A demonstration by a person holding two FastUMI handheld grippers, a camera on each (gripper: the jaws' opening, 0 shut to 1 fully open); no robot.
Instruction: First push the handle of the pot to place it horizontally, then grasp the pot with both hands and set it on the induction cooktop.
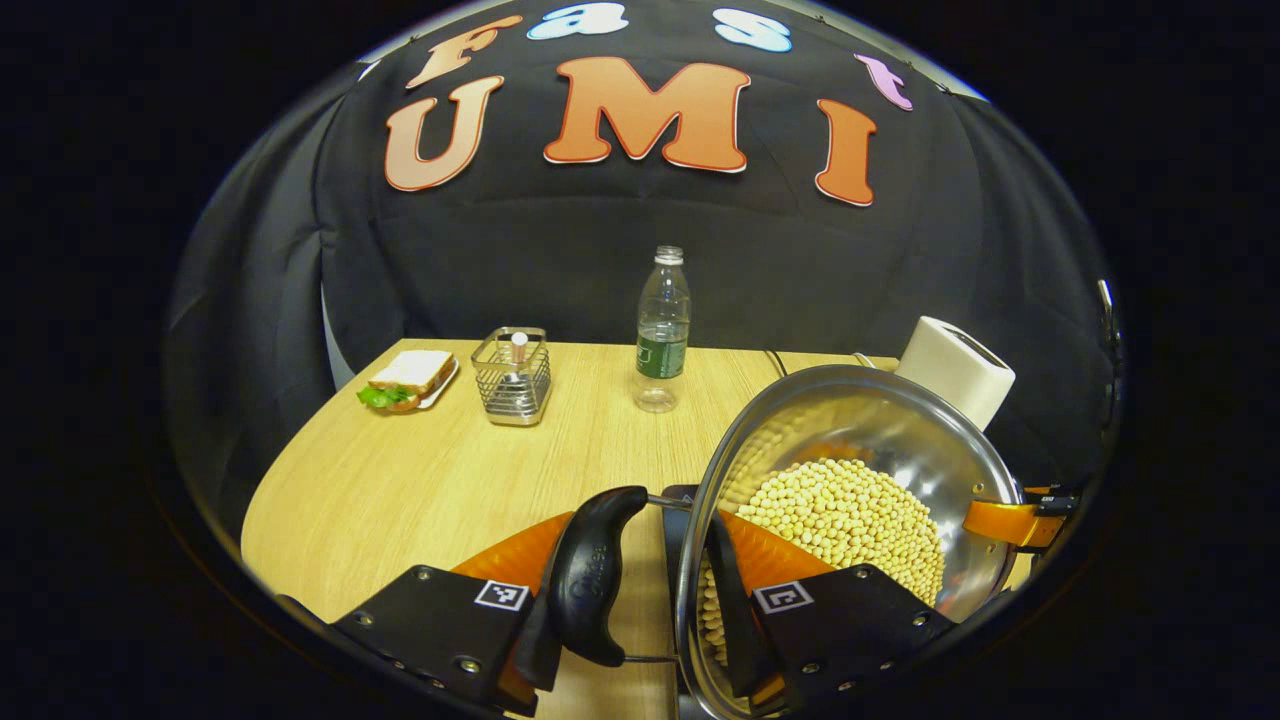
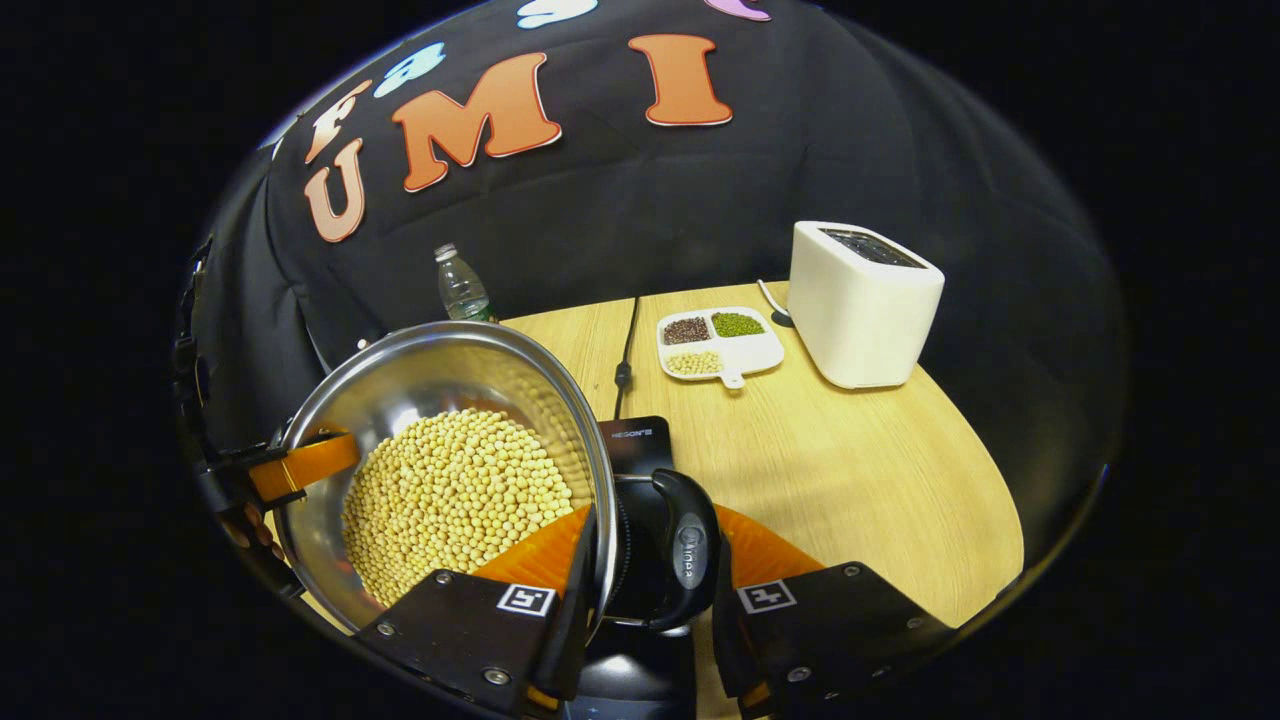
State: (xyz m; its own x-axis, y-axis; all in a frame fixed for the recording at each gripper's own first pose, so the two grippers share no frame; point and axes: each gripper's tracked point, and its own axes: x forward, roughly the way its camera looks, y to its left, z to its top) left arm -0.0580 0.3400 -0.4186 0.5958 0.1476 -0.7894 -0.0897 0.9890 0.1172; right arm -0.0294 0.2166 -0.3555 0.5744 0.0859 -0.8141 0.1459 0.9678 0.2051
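Observation:
A steel pot full of pale yellow beans is held between both grippers. My left gripper is shut on the pot: one finger is outside its black side handle, the other inside the rim. My right gripper is shut the same way on the opposite black handle and the rim of the pot. The black induction cooktop lies right under the pot; I cannot tell whether the pot rests on it. Each view shows the other gripper's orange finger at the far rim.
On the wooden table stand a sandwich plate, a wire basket and a water bottle toward the back. A white toaster, a divided dish of grains and the cooktop's cable sit behind the cooktop.

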